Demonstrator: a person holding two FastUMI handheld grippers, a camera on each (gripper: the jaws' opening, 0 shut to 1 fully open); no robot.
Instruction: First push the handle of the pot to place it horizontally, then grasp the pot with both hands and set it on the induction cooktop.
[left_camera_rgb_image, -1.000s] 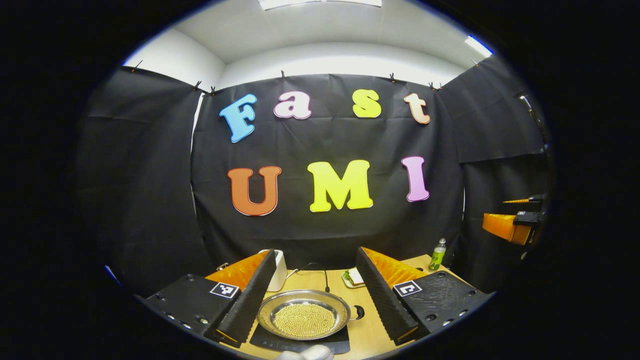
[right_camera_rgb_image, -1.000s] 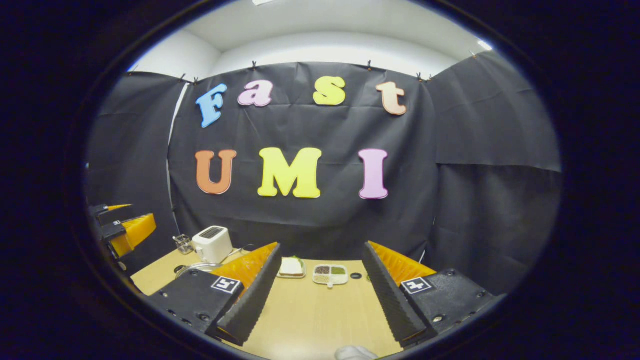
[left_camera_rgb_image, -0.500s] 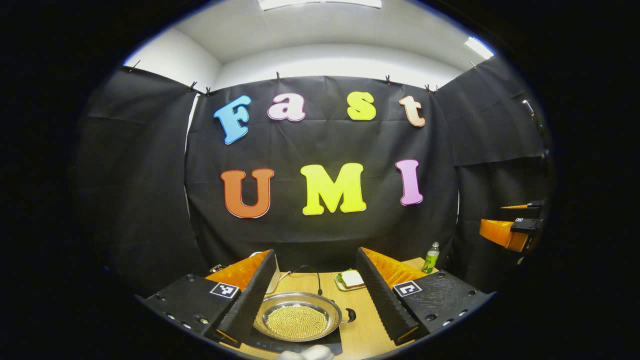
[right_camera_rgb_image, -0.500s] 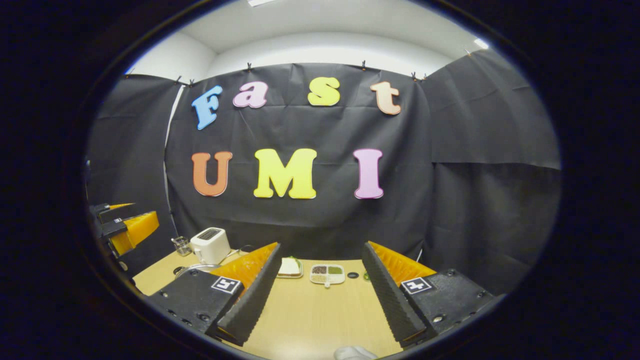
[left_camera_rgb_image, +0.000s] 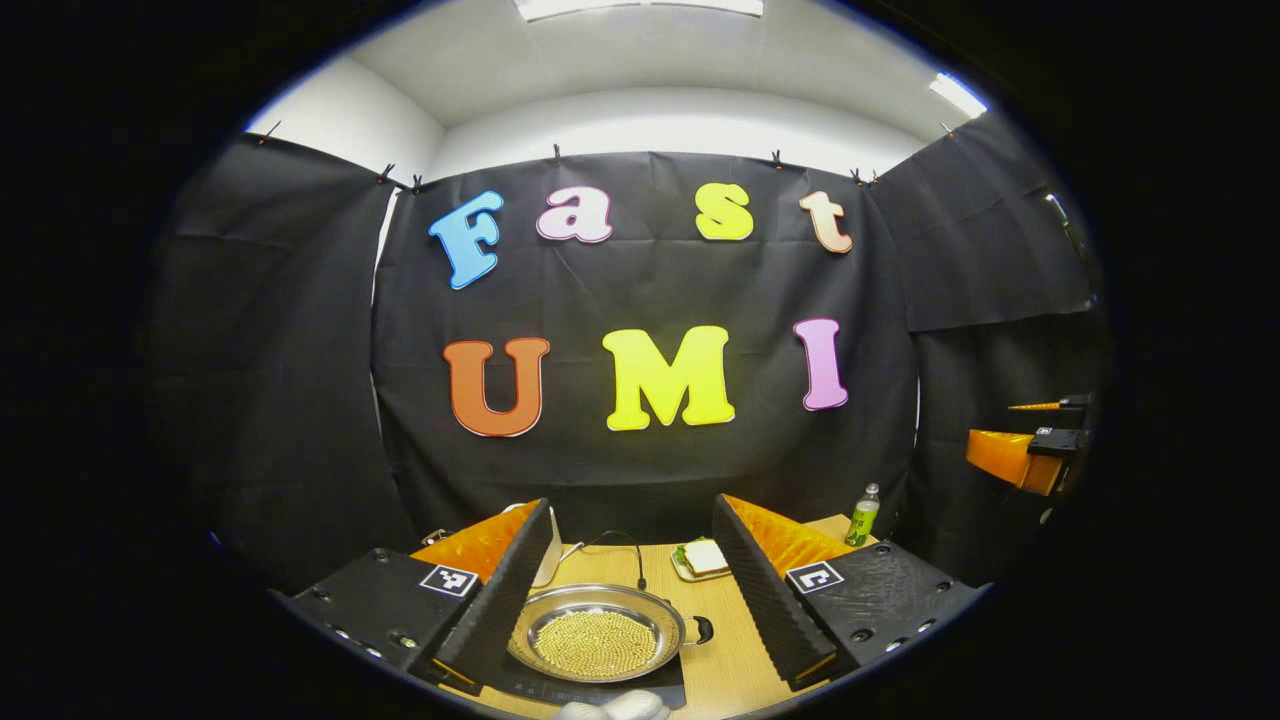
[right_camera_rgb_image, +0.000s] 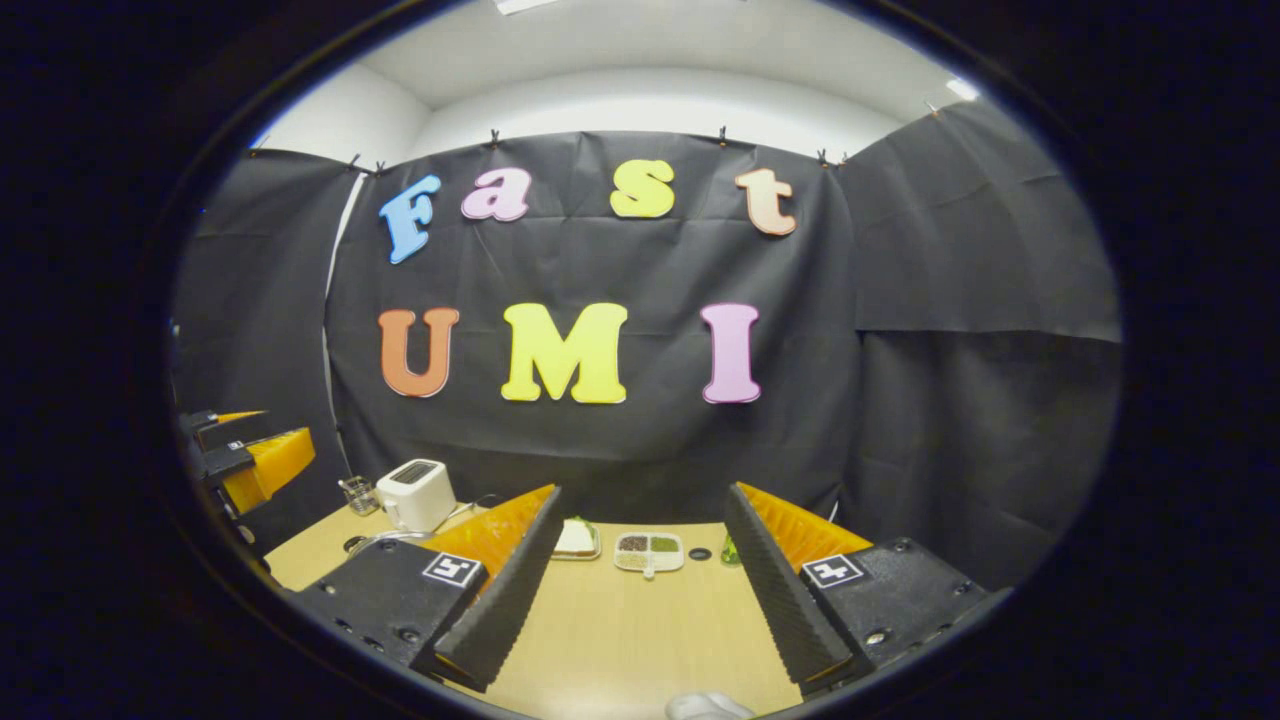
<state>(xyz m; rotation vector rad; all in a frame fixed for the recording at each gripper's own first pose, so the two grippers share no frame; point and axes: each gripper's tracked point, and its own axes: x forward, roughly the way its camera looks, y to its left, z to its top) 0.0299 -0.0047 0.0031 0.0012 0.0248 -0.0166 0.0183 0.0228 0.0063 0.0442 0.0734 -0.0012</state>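
Round steel pot (left_camera_rgb_image: 596, 646) w/ gold beads sits on black induction cooktop (left_camera_rgb_image: 668, 672), black handle (left_camera_rgb_image: 704, 630) pointing right, horizontal. Left gripper (left_camera_rgb_image: 634, 590) wide apart above it; right gripper (right_camera_rgb_image: 640, 575) wide too, over bare wooden surface (right_camera_rgb_image: 640, 640).

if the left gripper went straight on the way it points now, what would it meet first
Probably the shallow steel pot of small golden beads, sitting on the black induction cooktop right between the left gripper's open jaws. Depth is unclear; pointing higher, it could pass over towards the sandwich plate.
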